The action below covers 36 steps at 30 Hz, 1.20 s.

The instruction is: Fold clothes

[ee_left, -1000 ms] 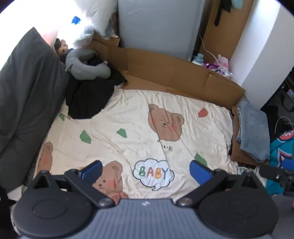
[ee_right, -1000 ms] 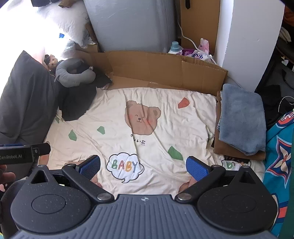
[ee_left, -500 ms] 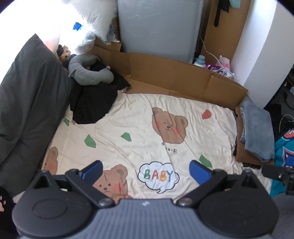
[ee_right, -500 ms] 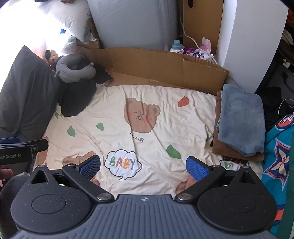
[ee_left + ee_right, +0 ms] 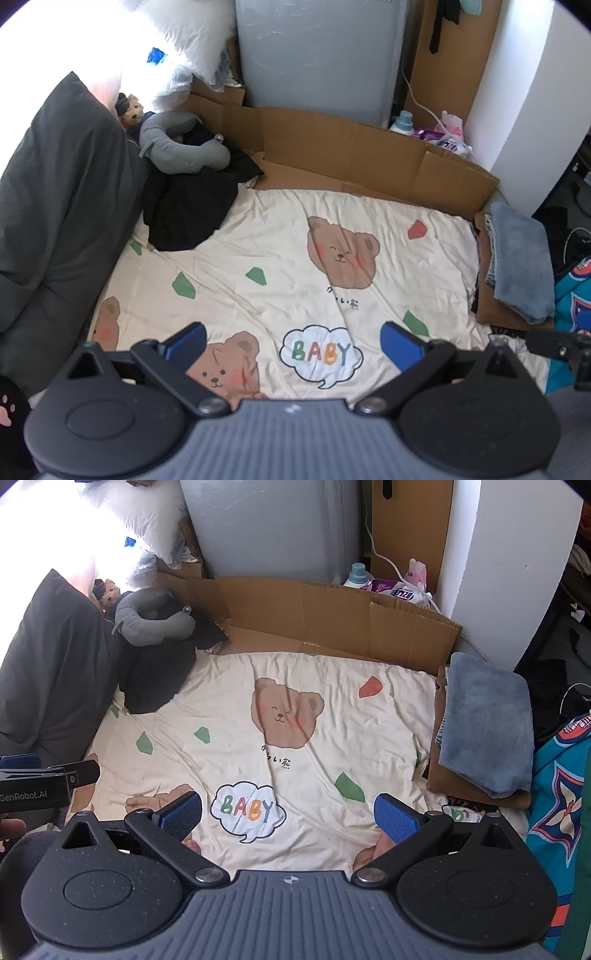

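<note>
Both your grippers have pulled back and up over the last second, so more of the bear-print sheet (image 5: 295,258) shows. Left gripper (image 5: 293,341) jaws spread wide, empty; right gripper (image 5: 288,812) the same, hovering lower centre. Nothing is grabbed, so folding looks not yet started. The black garment (image 5: 188,206) lies crumpled upper left by the grey neck pillow (image 5: 177,147); a folded blue towel (image 5: 487,723) sits on a stack at right edge — likely reach for the black one next
</note>
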Motion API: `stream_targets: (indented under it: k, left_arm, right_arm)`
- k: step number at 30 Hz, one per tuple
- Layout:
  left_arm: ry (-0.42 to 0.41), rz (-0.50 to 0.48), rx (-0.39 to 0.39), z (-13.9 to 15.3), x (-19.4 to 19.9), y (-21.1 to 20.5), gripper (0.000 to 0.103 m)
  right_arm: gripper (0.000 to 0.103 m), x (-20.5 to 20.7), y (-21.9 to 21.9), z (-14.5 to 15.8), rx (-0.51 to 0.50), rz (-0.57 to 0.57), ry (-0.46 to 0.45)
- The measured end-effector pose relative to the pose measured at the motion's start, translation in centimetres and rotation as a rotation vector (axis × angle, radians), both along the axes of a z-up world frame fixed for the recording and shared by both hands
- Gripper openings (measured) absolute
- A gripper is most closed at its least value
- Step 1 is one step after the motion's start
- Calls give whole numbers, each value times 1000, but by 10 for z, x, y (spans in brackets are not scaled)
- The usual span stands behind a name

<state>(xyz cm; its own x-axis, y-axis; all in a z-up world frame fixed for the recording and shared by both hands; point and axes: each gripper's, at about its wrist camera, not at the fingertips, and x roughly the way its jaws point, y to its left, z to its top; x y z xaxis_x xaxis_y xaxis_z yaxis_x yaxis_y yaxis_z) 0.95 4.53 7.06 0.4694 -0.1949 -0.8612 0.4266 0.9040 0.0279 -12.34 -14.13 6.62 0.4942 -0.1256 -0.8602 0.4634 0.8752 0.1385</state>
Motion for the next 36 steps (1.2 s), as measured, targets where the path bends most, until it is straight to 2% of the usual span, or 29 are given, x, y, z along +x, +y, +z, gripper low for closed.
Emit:
stream_targets:
  k: [14,36]
  left_arm:
    - [13,1,-15,1,2,2,101]
    - [0,9,4,3,-2,-2,102]
  right_arm:
    - [102,-3,-5,0,4,4,-8]
    - [102,-4,-5,1,0,-5,-9]
